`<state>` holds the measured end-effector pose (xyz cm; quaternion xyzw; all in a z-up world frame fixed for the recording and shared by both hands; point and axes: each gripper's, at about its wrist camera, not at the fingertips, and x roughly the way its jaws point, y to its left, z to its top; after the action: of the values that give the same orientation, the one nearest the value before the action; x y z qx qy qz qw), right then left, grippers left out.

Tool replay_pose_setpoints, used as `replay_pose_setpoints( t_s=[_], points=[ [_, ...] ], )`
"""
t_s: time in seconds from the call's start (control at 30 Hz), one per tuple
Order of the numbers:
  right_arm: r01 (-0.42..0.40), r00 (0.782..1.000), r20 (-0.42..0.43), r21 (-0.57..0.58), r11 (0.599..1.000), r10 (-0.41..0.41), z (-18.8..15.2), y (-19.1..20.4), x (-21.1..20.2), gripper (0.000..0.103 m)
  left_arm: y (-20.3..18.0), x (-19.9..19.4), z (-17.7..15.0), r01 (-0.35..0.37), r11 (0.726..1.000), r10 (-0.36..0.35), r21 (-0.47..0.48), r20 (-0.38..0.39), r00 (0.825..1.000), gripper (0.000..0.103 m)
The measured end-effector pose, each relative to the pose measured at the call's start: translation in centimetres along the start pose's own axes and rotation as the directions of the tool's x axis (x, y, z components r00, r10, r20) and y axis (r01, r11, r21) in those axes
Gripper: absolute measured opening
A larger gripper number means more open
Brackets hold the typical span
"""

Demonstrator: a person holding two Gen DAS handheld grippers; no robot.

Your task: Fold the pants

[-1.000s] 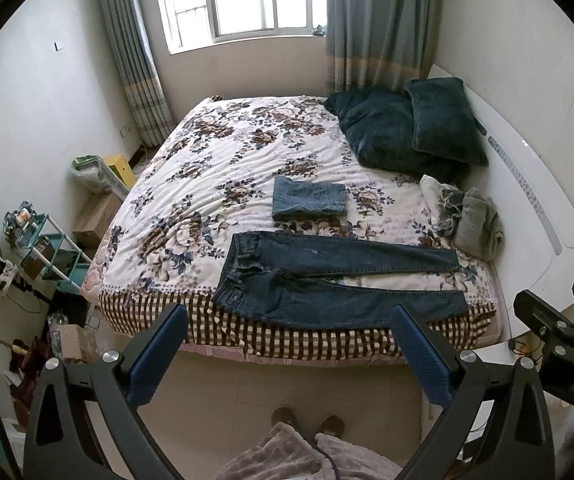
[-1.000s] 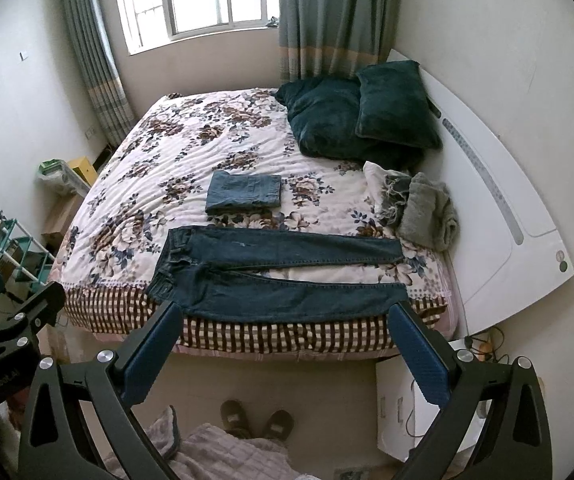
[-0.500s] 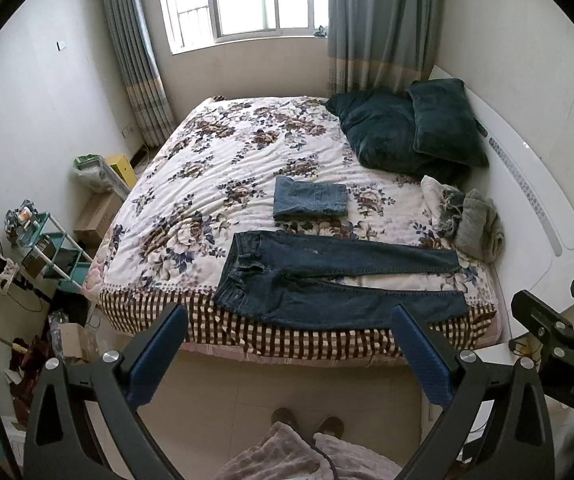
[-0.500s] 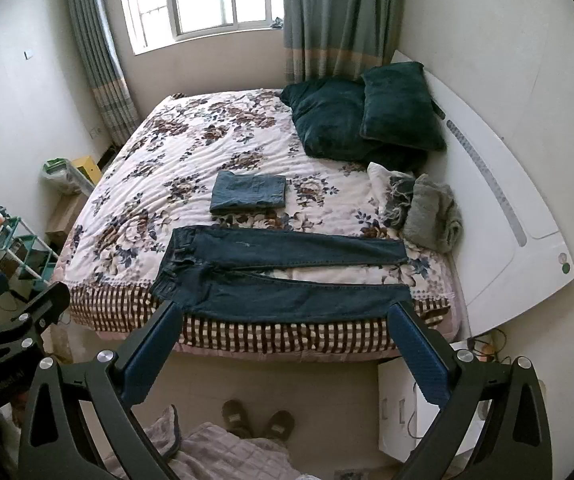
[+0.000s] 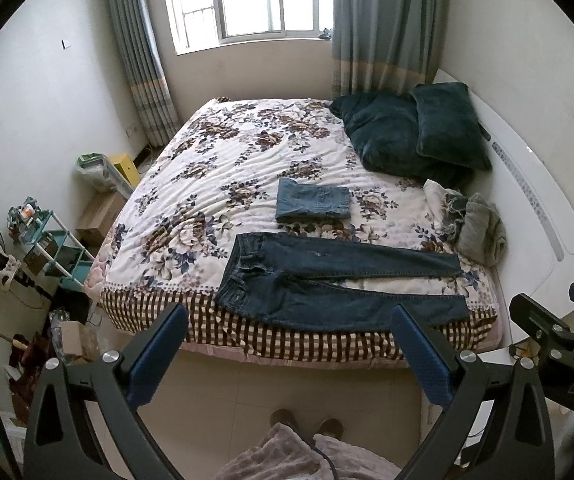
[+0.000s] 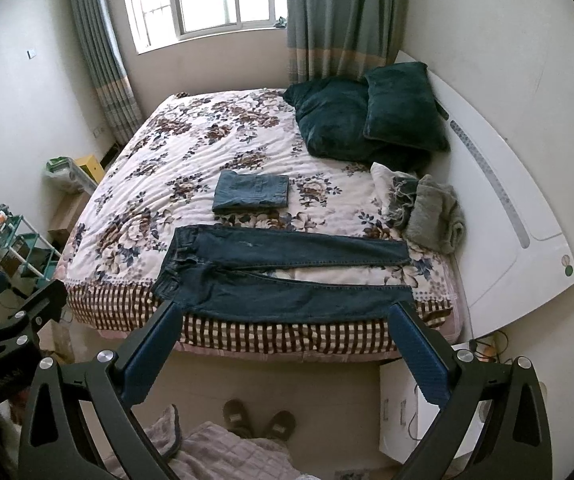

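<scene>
Denim pants (image 5: 339, 280) flat along bed (image 5: 223, 168) edge, both claws (image 5: 287, 344) (image 6: 283, 340) apart, above floor.

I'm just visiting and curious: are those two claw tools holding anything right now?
No. The left gripper and right gripper are both open and empty; the jeans lie untouched on the bed.

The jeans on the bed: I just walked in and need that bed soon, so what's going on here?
A person stands at the bed's edge holding the left gripper and right gripper, both open and empty. The dark jeans lie spread flat, untouched, not yet folded. A folded denim piece sits behind them.
</scene>
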<state>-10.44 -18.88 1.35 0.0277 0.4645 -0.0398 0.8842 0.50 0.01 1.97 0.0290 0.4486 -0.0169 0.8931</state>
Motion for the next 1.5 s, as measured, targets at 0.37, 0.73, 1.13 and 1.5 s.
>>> replay_pose_setpoints(
  t_s=[0.37,0.73,1.13,1.5],
  points=[
    [0.002,1.000,0.002,-0.005,1.000,-0.002,0.2,1.2,-0.1,0.103,0.1,-0.1,-0.1,0.002,1.000,-0.002,-0.005,0.002,1.000,0.103],
    [-0.002,1.000,0.008,0.001,1.000,0.002,-0.2,1.5,0.0,0.103,-0.5,1.4,0.8,-0.027,0.999,0.027,-0.033,0.006,1.000,0.103],
    [0.048,0.999,-0.011,0.109,0.993,-0.047,1.8,-0.9,8.9,0.103,-2.5,13.5,3.5,-0.117,0.992,0.115,-0.048,-0.045,0.992,0.103],
    [0.085,0.987,-0.149,0.111,0.990,-0.067,8.3,-6.5,31.6,0.103,-4.5,35.5,8.7,-0.067,0.985,0.092,0.157,-0.157,0.983,0.103]
  ],
)
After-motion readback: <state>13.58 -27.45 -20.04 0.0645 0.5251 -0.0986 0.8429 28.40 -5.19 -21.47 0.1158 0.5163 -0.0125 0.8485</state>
